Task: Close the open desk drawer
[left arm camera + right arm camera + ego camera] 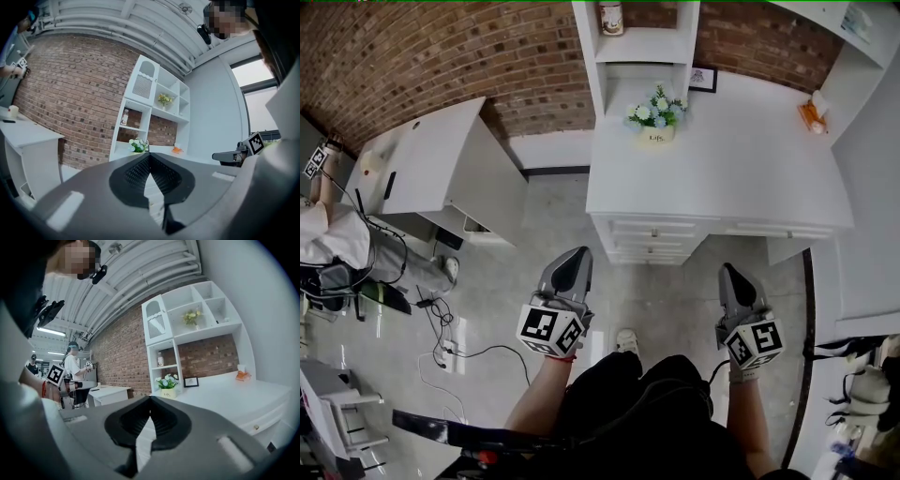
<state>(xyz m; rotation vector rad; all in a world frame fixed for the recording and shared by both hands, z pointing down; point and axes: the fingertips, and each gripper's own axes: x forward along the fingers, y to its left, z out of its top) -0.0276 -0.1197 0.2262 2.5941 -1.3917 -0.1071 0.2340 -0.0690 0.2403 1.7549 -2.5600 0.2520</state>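
A white desk (741, 159) stands ahead of me against a brick wall. Its stack of drawers (654, 242) faces me below the front edge, and from above the fronts look slightly stepped out. Another drawer front with a small knob (255, 426) shows in the right gripper view. My left gripper (575, 255) hangs above the floor, short of the drawers, its jaws shut on nothing (149, 155). Held level with it to the right, my right gripper (731, 272) is also shut and empty (150, 398). Neither touches the desk.
A flower pot (656, 117), a small picture frame (703, 80) and an orange object (811, 114) sit on the desk under a white shelf unit (637, 47). A second white desk (431, 159) stands at the left, with a seated person (328, 244) and floor cables (441, 323) near it.
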